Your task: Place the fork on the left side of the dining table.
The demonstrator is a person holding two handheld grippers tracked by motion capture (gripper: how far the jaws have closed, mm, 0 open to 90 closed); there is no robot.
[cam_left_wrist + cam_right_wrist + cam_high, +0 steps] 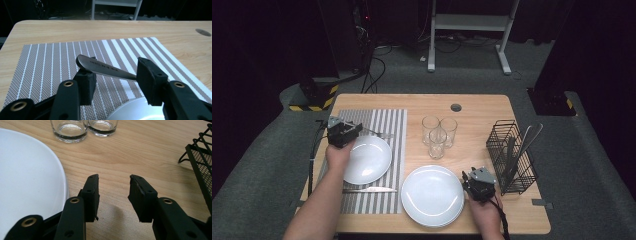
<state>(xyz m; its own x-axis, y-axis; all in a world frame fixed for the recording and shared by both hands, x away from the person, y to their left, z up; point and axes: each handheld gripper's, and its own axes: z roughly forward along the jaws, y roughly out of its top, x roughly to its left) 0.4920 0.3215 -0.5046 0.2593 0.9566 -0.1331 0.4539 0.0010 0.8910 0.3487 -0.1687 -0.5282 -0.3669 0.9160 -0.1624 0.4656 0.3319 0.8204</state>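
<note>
The left gripper [113,75] is spreading its jaws wide around a utensil handle [100,67] resting on one finger; the right gripper [113,195] is gaping, holding nothing.

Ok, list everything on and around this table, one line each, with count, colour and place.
table: one, light wood, centre of the high view
placemat: one, grey-and-white striped, table's left half
small plate: one, white, on the placemat
large plate: one, white, near edge, beside the placemat
knife: one, silver, on the placemat below the small plate
utensil handle: one, silver, lying across the left gripper's jaws
glasses: three, clear, clustered mid-table
wire caddy: one, black, right side, holding cutlery
white frame: one, floor beyond the table
left gripper: black, jaws apart, above the placemat
right gripper: black, open, beside the large plate
</note>
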